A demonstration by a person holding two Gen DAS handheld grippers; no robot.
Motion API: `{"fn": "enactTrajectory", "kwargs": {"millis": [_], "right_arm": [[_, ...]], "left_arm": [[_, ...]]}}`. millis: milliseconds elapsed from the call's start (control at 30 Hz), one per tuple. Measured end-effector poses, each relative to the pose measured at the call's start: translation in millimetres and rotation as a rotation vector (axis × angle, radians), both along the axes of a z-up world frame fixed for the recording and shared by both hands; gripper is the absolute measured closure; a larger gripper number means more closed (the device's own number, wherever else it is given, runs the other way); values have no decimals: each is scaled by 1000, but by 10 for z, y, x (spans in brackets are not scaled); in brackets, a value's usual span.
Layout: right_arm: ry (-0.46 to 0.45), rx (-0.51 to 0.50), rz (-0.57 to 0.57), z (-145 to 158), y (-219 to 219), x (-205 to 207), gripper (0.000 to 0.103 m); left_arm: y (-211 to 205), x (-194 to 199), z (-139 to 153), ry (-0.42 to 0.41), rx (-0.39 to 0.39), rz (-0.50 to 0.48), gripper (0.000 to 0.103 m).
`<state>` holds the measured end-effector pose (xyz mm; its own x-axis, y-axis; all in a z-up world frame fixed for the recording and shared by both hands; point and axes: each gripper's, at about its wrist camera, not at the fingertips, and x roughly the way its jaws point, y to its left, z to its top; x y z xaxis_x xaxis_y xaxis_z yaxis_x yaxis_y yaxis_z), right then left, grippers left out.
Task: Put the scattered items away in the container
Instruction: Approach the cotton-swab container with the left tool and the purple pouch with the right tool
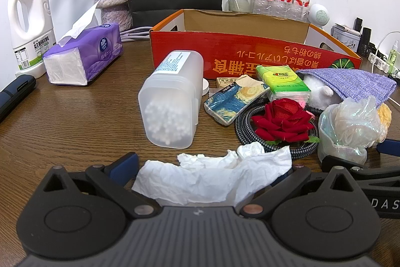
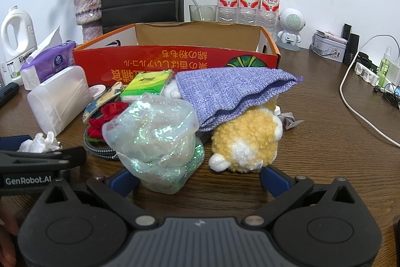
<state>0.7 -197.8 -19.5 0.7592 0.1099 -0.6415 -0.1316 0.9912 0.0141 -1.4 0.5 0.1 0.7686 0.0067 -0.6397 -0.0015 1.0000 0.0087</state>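
Your left gripper (image 1: pixel 212 167) stands with its fingers apart around the crumpled tissue (image 1: pixel 212 177), which lies on the worktop (image 1: pixel 75 121) directly between them, its long axis running across the gap; the red box (image 1: pixel 250 51) sits well beyond, straight ahead. Your right gripper (image 2: pixel 200 177) is also spread, the iridescent bag (image 2: pixel 155 142) just ahead toward its left finger and the plush toy (image 2: pixel 245 142) toward its right. The tissue hides your left fingertips, so contact is unclear.
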Motion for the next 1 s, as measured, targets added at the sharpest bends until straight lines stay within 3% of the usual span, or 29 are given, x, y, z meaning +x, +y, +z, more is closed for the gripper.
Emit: {"fn": "enactTrajectory", "kwargs": {"millis": [1000], "right_arm": [[2,0,4,20,7,65,0]], "left_arm": [[-5,20,-14,0,1,22,0]]}}
